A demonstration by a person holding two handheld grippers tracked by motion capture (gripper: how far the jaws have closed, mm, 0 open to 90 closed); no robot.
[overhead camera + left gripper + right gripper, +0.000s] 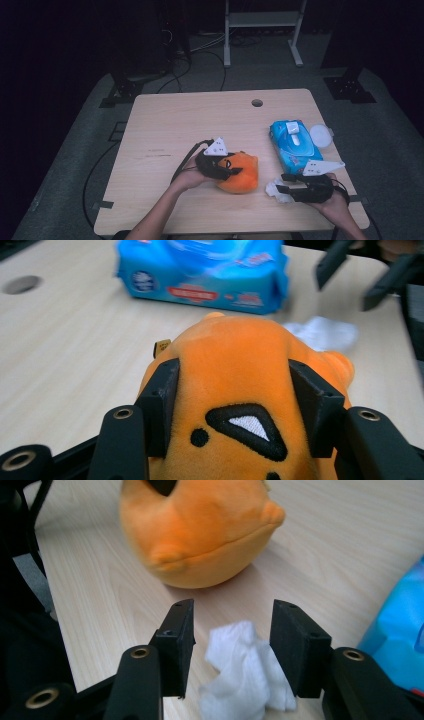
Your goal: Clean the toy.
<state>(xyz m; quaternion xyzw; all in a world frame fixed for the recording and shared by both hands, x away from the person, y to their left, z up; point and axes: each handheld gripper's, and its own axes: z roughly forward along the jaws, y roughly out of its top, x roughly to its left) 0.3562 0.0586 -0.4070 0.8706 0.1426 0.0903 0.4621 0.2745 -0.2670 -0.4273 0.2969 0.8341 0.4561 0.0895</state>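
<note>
An orange plush toy (242,175) (240,365) (200,530) lies near the front middle of the wooden table (175,125). My left gripper (232,170) (235,375) is shut on it, a pad pressing into each side of its head. A crumpled white wipe (276,192) (245,680) (322,332) lies on the table to the right of the toy. My right gripper (280,183) (232,615) stands open around the wipe, with a gap showing beside the wipe at one jaw. That gripper (370,270) also appears at the top right of the left gripper view.
A blue pack of wet wipes (292,145) (205,270) (400,630) lies behind the right gripper, with a round white lid (320,135) beside it. A cable hole (257,102) (22,284) sits near the table's far edge. Stands and cables are on the dark floor beyond.
</note>
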